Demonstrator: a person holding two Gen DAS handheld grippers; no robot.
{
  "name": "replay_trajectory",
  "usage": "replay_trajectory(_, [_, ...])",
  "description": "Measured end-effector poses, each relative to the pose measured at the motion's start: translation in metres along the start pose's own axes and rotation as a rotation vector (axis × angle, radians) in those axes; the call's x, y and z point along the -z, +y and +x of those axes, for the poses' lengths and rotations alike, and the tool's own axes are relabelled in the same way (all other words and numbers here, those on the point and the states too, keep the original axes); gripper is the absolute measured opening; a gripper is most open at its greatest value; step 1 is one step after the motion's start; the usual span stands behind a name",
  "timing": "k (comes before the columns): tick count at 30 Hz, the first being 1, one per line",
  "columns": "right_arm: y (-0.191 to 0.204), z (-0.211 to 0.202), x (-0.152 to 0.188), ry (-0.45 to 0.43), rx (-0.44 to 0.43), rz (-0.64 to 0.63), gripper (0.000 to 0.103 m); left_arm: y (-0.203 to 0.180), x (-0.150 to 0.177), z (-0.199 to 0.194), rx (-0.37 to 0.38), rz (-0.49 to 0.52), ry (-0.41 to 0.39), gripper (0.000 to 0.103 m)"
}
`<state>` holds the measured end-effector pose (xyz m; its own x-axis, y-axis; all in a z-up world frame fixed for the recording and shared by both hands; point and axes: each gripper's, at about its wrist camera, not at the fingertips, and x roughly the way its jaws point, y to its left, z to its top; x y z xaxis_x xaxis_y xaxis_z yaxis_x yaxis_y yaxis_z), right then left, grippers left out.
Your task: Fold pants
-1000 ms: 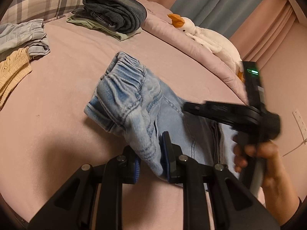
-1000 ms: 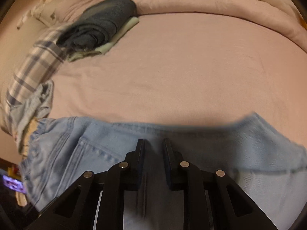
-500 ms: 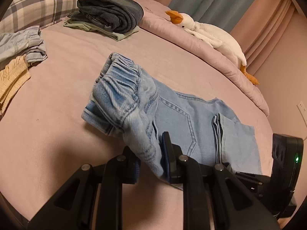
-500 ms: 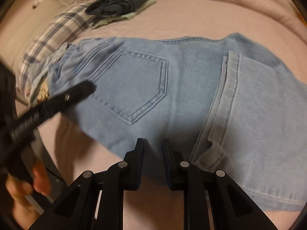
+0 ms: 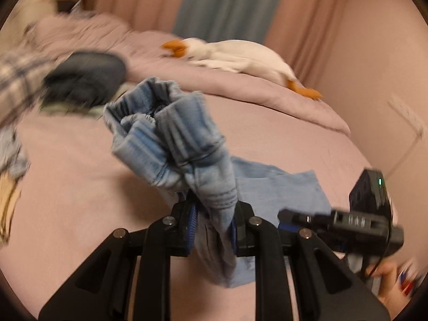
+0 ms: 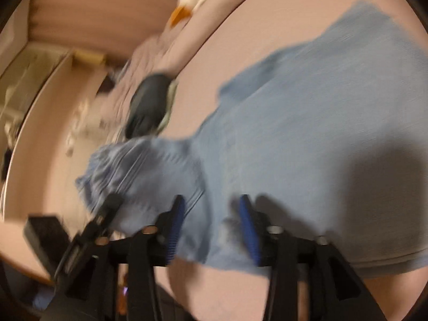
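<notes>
The light blue jeans point(image 5: 174, 144) lie on the pink bed. My left gripper point(image 5: 214, 227) is shut on the bunched waistband end and holds it lifted above the bed, the elastic waist standing up in front of the camera. In the right wrist view the jeans point(image 6: 307, 133) spread flat across the bed, blurred. My right gripper point(image 6: 214, 230) is open, its blue pads wide apart over the near edge of the denim. It also shows in the left wrist view point(image 5: 291, 218) low at the right, beside the leg end.
A folded dark pair of jeans point(image 5: 85, 75) sits at the back left by a plaid pillow point(image 5: 16, 80). A white plush goose point(image 5: 240, 58) lies on the rolled duvet. Other clothes lie at the left edge. The bed edge is at the right.
My left gripper has lifted the waistband end up and the view has swung upward. My right gripper has opened and moved down to the near edge of the jeans.
</notes>
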<state>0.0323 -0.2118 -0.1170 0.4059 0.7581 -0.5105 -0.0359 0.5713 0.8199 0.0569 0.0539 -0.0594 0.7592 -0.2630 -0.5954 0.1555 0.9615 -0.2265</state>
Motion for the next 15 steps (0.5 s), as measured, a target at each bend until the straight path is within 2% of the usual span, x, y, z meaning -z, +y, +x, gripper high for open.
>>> replay_trajectory(1, [-0.007, -0.008, -0.004, -0.027, -0.018, 0.025, 0.048, -0.013, 0.001, 0.003, 0.006, 0.043, -0.002, 0.019])
replay_trajectory(2, [-0.014, -0.014, -0.006, -0.045, -0.073, 0.071, 0.049, -0.026, 0.003, 0.008, 0.016, 0.085, 0.002, 0.019])
replay_trajectory(4, [-0.029, -0.022, -0.010, -0.059, -0.183, 0.156, 0.059, -0.045, 0.009, 0.020, 0.047, 0.136, 0.025, 0.022])
replay_trajectory(7, [-0.047, -0.019, -0.011, -0.060, -0.309, 0.255, 0.065, -0.065, 0.022, 0.042, 0.147, 0.196, 0.113, 0.039])
replay_trajectory(9, [-0.059, -0.016, -0.009, -0.101, -0.392, 0.351, 0.065, -0.069, 0.033, 0.053, 0.186, 0.196, 0.180, 0.072])
replay_trajectory(12, [-0.068, -0.011, -0.007, -0.125, -0.446, 0.438, 0.067, -0.058, 0.045, 0.053, 0.201, 0.149, 0.215, 0.072])
replay_trajectory(15, [-0.073, -0.011, -0.009, -0.127, -0.449, 0.455, 0.067, -0.037, 0.054, 0.042, 0.181, 0.099, 0.220, 0.073])
